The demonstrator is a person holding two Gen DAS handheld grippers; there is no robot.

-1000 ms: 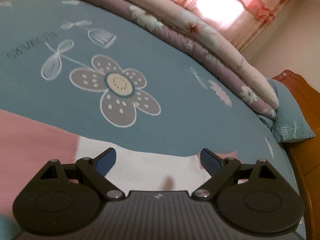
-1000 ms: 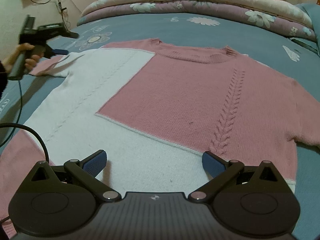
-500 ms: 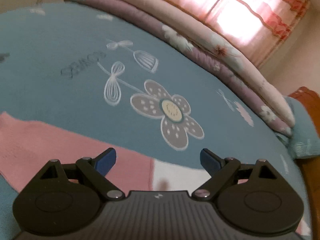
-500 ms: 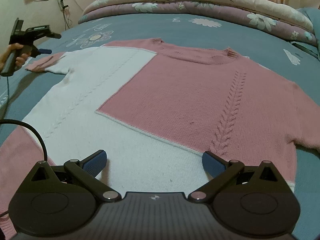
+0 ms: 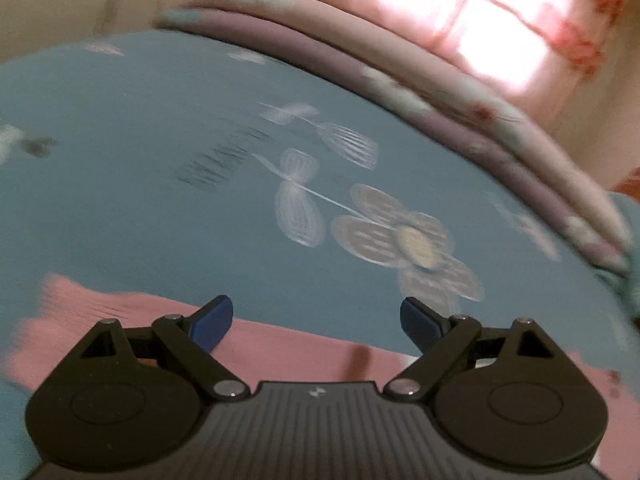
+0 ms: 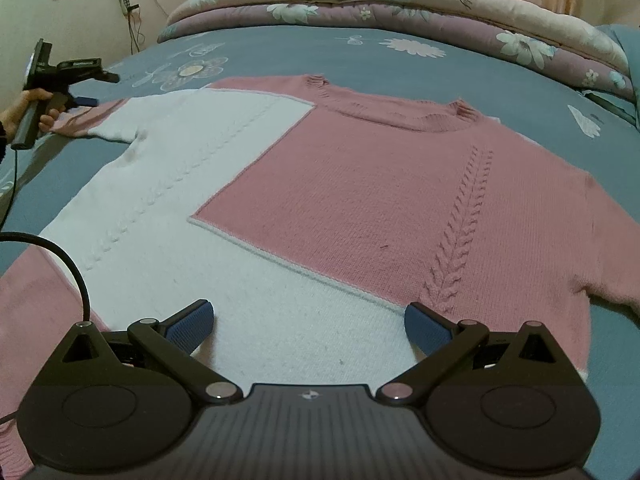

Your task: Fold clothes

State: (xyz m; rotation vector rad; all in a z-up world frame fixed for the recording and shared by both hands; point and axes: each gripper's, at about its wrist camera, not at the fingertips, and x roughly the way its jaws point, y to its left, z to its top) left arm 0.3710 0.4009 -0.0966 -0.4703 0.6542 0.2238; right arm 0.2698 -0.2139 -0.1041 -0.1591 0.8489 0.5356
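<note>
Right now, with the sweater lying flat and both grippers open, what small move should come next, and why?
Probably the left gripper should dip and close on the pink sleeve just below it. Its jaws stand open over the sleeve's end, holding nothing, and the sweater lies spread flat on the bed, unfolded.

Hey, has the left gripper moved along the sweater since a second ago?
Yes. The left gripper has slid outward along the sleeve, away from the sweater's collar, toward the cuff.
</note>
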